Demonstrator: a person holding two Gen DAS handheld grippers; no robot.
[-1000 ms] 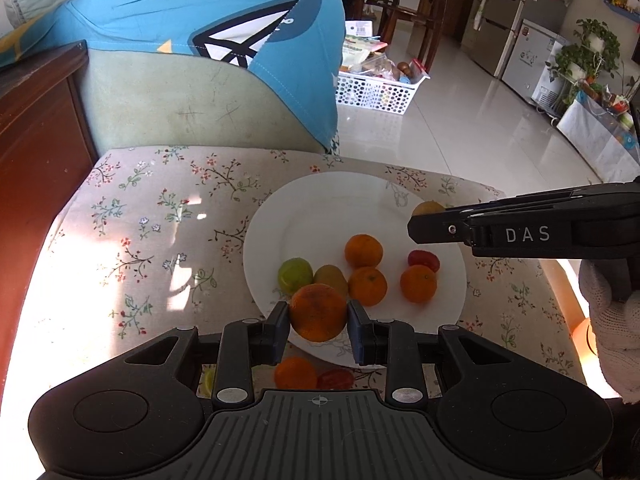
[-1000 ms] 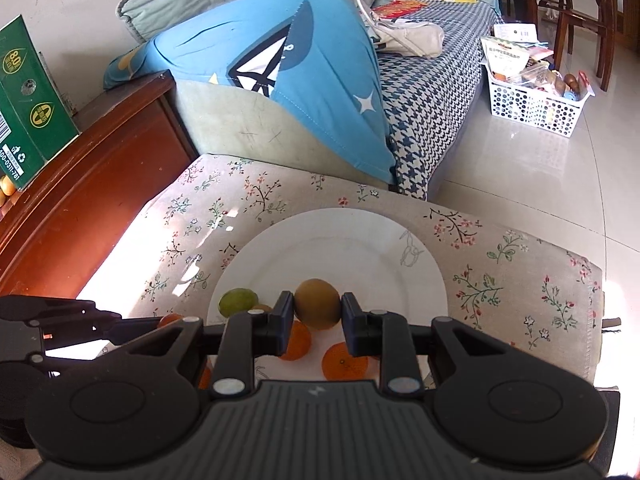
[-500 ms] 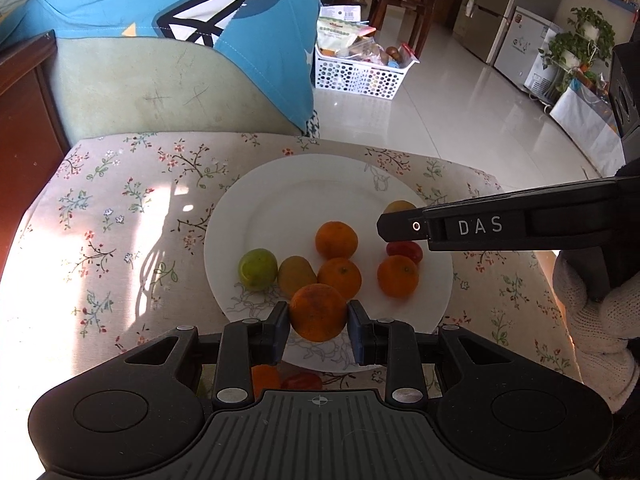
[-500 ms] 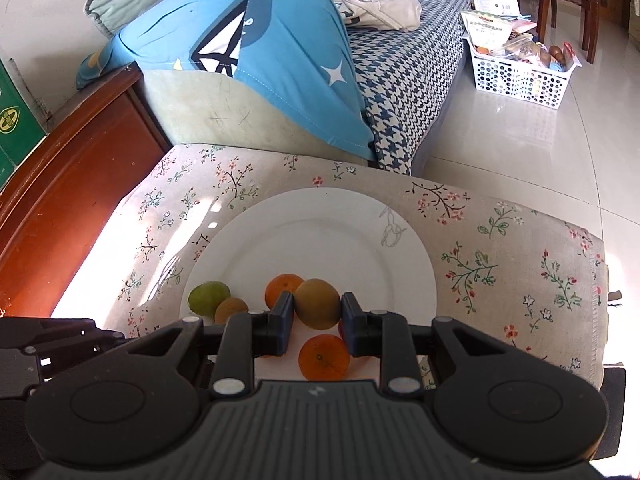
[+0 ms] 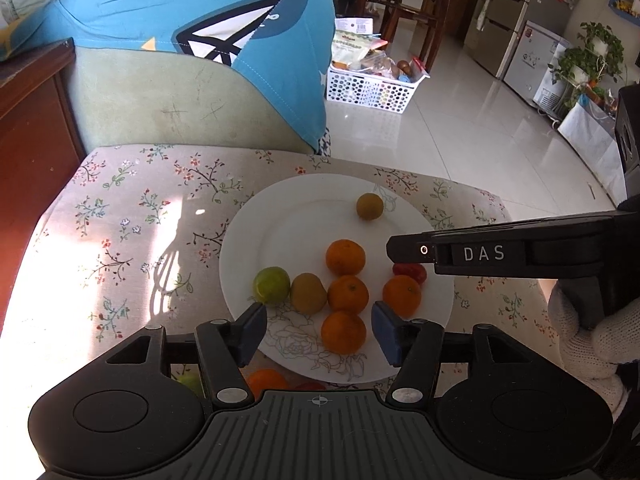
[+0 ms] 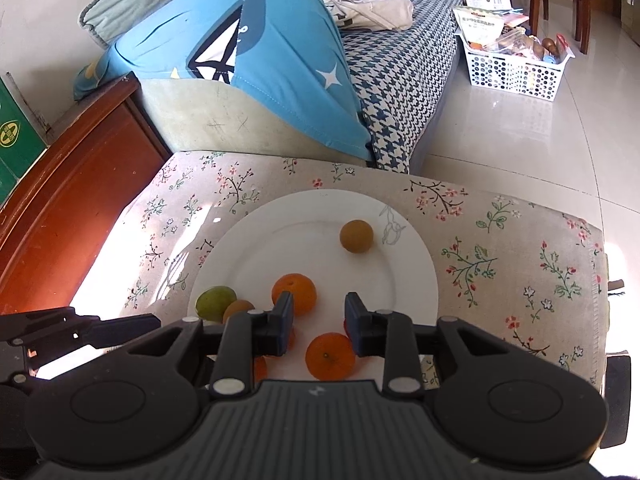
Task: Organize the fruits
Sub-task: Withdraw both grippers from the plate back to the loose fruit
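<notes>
A white plate [image 5: 288, 216] sits on a floral cushion [image 5: 132, 216]. On it lie several oranges, a green fruit [image 5: 271, 285], a brown kiwi [image 5: 307, 293], a red fruit [image 5: 410, 272] and a second brown kiwi [image 5: 369, 206] alone at the far side. My left gripper [image 5: 318, 332] is open and empty, with one orange [image 5: 343, 332] lying on the plate between its fingers. My right gripper [image 6: 318, 322] is open and empty above the plate [image 6: 280, 240]; the far kiwi [image 6: 356, 236] lies ahead of it. The right gripper shows from the side in the left wrist view [image 5: 394, 249].
An orange [image 5: 266, 380], a red fruit and a green fruit lie off the plate under the left gripper. A sofa with a blue pillow [image 6: 256, 68] stands behind the cushion, a wooden cabinet [image 6: 60, 200] to the left. A white basket [image 6: 516, 68] stands on the tiled floor.
Both grippers opened. The left let go of its orange onto the near side of the plate. The right let go of the kiwi, which now lies at the far side.
</notes>
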